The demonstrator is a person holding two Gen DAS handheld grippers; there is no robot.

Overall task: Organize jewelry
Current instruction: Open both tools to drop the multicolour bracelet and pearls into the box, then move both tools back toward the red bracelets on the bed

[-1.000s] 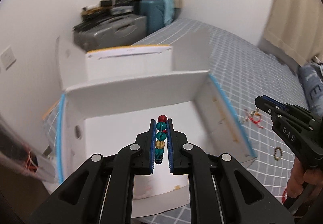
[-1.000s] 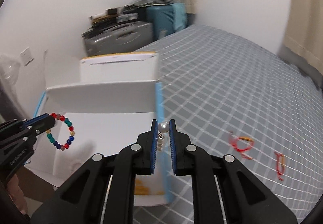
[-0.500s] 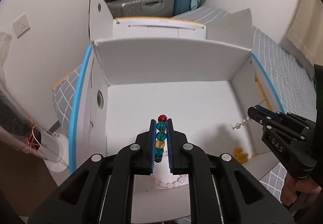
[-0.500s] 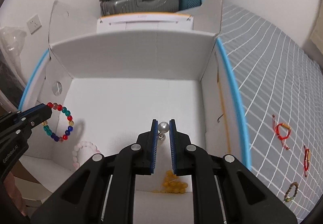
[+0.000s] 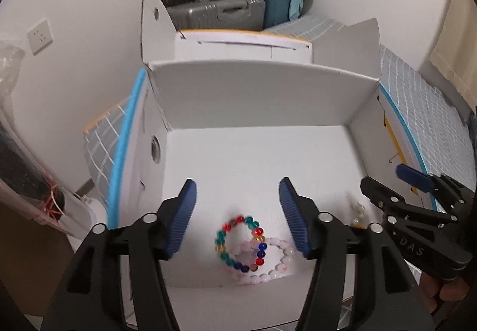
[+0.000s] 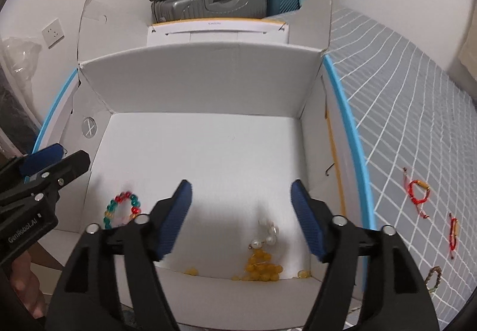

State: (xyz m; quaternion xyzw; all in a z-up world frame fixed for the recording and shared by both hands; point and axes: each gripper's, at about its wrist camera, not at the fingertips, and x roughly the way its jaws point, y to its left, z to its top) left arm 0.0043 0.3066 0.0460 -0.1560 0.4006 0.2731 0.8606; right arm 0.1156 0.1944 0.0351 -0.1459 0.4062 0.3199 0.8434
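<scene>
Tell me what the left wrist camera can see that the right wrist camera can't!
Only the left wrist view shows the pale pink bead bracelet clearly, lying partly under the colourful glass-bead bracelet.

Only the right wrist view shows the yellow amber beads in the box, plus two red string bracelets and a brownish bead bracelet out on the grey checked bedsheet.

Both show the white cardboard box, the colourful bracelet, the white pearl piece, and both grippers open: left, right.
</scene>
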